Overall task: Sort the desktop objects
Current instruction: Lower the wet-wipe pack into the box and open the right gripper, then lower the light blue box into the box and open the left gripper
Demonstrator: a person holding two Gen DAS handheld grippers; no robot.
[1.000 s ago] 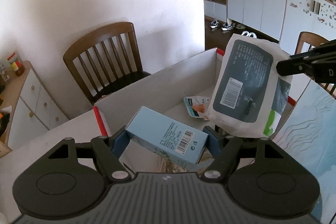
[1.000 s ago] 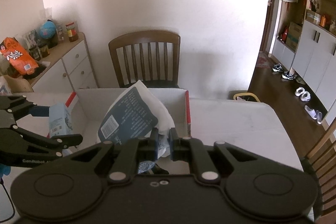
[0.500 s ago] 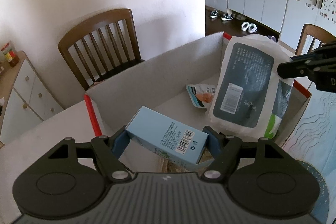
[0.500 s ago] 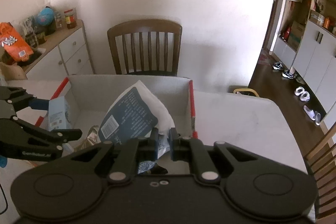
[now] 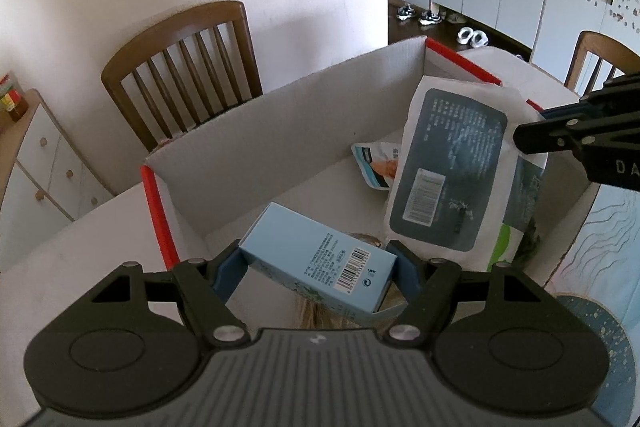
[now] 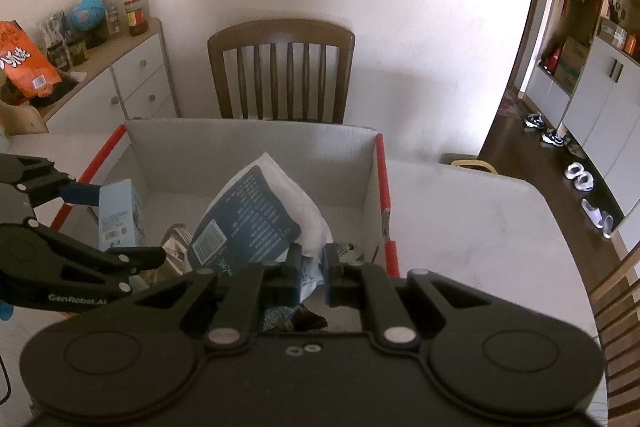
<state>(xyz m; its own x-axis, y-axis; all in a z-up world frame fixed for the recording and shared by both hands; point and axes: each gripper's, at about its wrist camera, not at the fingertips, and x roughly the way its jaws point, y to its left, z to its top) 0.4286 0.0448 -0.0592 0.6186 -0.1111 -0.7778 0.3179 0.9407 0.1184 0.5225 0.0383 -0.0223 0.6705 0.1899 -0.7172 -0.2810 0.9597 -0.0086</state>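
White corrugated cardboard forms the open box (image 6: 256,143), which has red-taped side edges and stands on a pale table (image 6: 472,211). A wooden chair (image 6: 282,67) stands at the far side of the table, against the wall.

Left gripper (image 5: 318,269): clenched on a light-blue carton (image 5: 316,259). The blue pads press on the carton's two long sides. The barcode panel faces up. The carton is held above the near-left part of the box interior, just inside the red left edge. In the right wrist view the same carton (image 6: 120,215) appears upright at the left wall of the box, with the left gripper (image 6: 108,223) around it.

Right gripper (image 6: 310,275): clenched on the lower edge of a white pouch with a dark printed panel (image 6: 250,223). The pouch tilts up and leans toward the far wall, over the middle of the box. In the left wrist view the pouch (image 5: 452,171) stands at the right of the box, and the right gripper body (image 5: 580,143) enters from the right edge.

Box contents: a small white and blue sachet (image 5: 376,165) lies on the box floor, partly hidden behind the pouch. A crumpled wrapper (image 6: 178,247) lies on the floor near the carton.

A sideboard (image 6: 132,83) at far left carries jars and a globe.
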